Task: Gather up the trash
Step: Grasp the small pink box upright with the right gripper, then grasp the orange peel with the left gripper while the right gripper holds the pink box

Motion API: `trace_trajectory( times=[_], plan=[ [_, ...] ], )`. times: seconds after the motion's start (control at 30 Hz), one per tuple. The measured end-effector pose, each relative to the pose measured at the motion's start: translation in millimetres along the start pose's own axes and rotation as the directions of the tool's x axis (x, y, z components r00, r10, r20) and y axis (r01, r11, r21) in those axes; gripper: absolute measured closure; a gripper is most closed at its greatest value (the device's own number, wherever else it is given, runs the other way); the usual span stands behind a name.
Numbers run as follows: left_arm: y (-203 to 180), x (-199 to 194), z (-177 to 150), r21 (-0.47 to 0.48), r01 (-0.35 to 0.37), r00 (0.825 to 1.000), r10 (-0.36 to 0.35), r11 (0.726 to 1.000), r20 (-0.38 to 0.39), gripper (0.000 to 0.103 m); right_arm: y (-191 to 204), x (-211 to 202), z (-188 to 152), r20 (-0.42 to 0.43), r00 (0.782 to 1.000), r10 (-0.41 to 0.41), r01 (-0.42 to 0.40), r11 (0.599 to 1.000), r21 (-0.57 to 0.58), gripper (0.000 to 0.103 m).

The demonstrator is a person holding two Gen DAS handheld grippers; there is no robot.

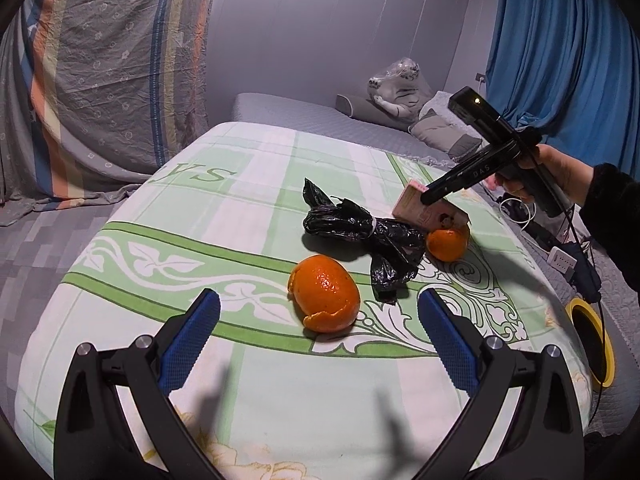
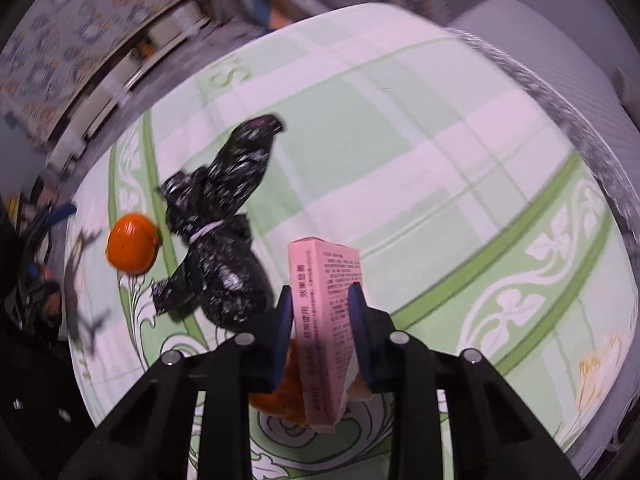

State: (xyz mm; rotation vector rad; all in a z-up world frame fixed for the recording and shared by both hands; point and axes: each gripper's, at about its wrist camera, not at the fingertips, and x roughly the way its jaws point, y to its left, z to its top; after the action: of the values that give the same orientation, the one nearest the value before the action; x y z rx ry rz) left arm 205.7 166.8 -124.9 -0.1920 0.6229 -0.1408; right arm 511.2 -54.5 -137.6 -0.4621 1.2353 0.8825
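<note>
One flat pink carton (image 2: pixel 326 320) (matte), crinkled bag (image 2: pixel 218 248)

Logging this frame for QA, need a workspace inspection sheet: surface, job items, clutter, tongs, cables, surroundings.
Surface: green-and-white cloth over a rounded tabletop.
Job's things: pink carton, black trash bag tied with a band, large orange peel, smaller orange peel against the carton.
Clutter: nothing seen besides the trash.
Grippers: right tongs shut on the pink carton; left tongs open, nothing between them, near the large peel.
Cables: white cable and power strip beyond the table's right edge.
Surroundings: bed, blue curtain, yellow-rimmed bin.
</note>
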Motion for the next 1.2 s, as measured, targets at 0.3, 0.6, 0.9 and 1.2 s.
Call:
trace_trajectory(
  times=[0.3,0.6,0.9,1.2],
  plan=[
    [-30.6,-0.6,10.9,0.077,-0.001,1.0,0.003,0.997,-0.02,0.008,-30.4,-19.7,-33.5,0.185,0.983,-0.017,-0.021,0.979,0.203,0.085],
    [-110.6,56.0,48.9,0.27,0.151,0.985,-0.121,0.951,-0.125,0.008,-34.5,-94.1,-99.5,0.421,0.907,-0.01,-0.119,0.953,0.28,0.086],
    [-173.6,146.5,52.8,0.425,0.236,0.946,-0.107,0.874,-0.306,0.009,-18.2,-160.0,-218.2,0.574,0.817,-0.056,-0.17,0.928,0.332,0.086],
    [-194.3,194.6,55.0,0.428,0.216,0.929,-0.05,0.877,-0.365,0.021,19.9,-191.6,-314.4,0.668,0.731,-0.138,-0.186,0.902,0.39,0.086]
  ],
)
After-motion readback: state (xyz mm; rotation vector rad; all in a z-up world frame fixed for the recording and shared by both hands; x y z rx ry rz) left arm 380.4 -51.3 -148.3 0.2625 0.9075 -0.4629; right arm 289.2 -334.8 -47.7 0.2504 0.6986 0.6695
